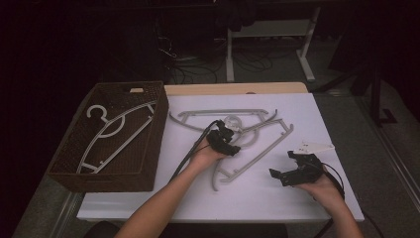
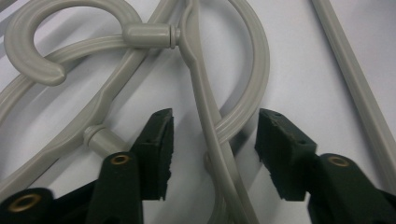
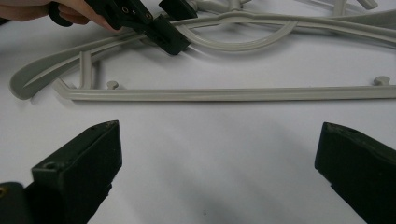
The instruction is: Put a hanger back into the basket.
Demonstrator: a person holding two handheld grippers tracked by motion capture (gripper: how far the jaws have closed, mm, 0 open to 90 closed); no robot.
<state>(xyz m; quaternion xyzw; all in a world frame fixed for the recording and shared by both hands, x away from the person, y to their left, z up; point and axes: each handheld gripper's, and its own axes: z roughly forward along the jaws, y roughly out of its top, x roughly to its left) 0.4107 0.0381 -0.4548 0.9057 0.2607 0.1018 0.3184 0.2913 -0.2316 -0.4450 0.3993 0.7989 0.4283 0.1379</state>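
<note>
At the left of the high view, a wicker basket (image 1: 148, 144) holds one grey hanger (image 1: 116, 131). At centre, your left tool (image 1: 229, 140) sits over the tangled hangers (image 1: 257, 148) on the bench (image 1: 277, 198); its own view shows the jaws open, straddling a hanger arm (image 2: 210, 126). Lower right, your right tool (image 1: 292, 166) hovers open over bare bench, holding nothing.

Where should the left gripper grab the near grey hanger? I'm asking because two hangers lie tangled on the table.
Probably the thin curved arm just below the hanger's neck, coming straight down from above. The left gripper already has its open jaws either side of that bar; it is slim enough to fit between them, and it lies flat on the white table, so a sideways approach would be blocked.
</note>
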